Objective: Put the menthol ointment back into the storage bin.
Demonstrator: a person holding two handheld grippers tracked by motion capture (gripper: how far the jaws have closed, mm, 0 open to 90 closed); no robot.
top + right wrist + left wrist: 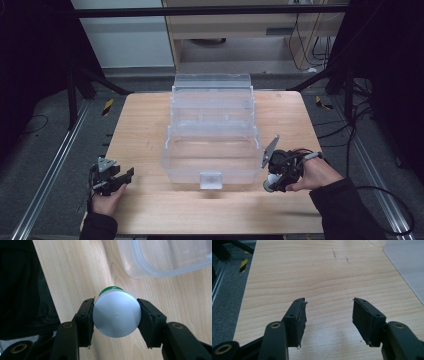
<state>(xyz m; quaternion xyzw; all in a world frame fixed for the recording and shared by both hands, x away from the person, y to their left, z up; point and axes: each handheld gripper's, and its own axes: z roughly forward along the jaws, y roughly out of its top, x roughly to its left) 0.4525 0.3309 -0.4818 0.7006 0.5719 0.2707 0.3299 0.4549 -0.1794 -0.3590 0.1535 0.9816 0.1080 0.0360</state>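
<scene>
Gripping a white round-bottomed bottle [116,315] with green cap, right tongs [116,316] hover near the desk's [150,125] front right corner. Left tongs [329,315] released. Pale wood; grey floor.

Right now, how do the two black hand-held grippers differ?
The right gripper is shut on a small white round container with a green end, while the left gripper stands open with nothing between its jaws. The right gripper sits beside the clear plastic box; the left gripper is farther from it, over bare wooden table. Both have black padded jaws.
</scene>
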